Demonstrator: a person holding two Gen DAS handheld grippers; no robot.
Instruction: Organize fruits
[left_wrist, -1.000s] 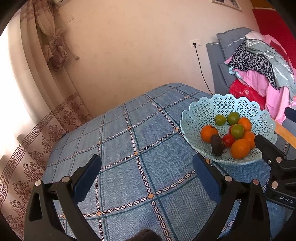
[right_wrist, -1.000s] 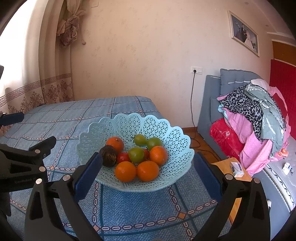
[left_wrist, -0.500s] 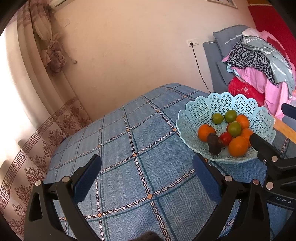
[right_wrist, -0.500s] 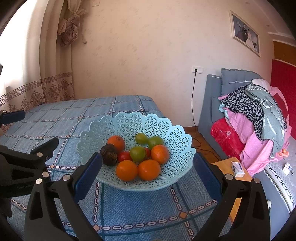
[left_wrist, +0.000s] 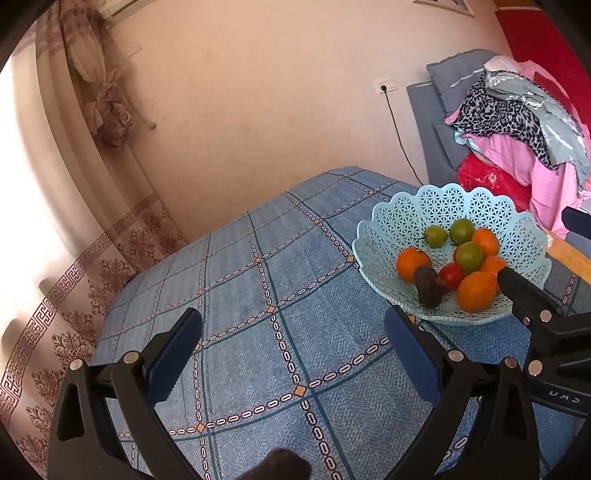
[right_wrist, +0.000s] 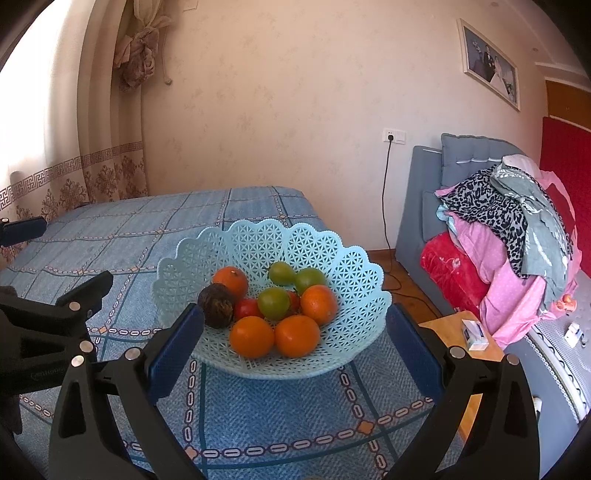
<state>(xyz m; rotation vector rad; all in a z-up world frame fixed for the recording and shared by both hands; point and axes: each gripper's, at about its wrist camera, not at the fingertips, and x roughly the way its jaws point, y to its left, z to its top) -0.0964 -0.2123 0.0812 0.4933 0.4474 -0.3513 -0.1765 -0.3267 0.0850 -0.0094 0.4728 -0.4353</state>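
Ahead of the right gripper (right_wrist: 293, 338), framed between its spread blue pads — one pale-blue lattice fruit basket (right_wrist: 343, 269), resting on the blue checked tablecloth (right_wrist: 122, 236). Contents: four oranges (right_wrist: 252, 336), three green tomatoes (right_wrist: 273, 303), red tomatoes (right_wrist: 246, 308) (partly hidden, count unclear) and one dark wrinkled fruit (right_wrist: 217, 305) at the basket's left side, touching an orange. Right gripper: jaws wide apart, nothing held, low over the cloth just short of the basket rim. Left gripper (left_wrist: 293, 345): jaws likewise wide apart and empty — only bare tablecloth (left_wrist: 258, 295) between its pads; the basket (left_wrist: 406, 218) lies ahead and to its right, just beyond its right finger. Beyond the table, to the right of both grippers: a grey sofa (right_wrist: 465, 151) heaped with clothes (right_wrist: 509, 218).
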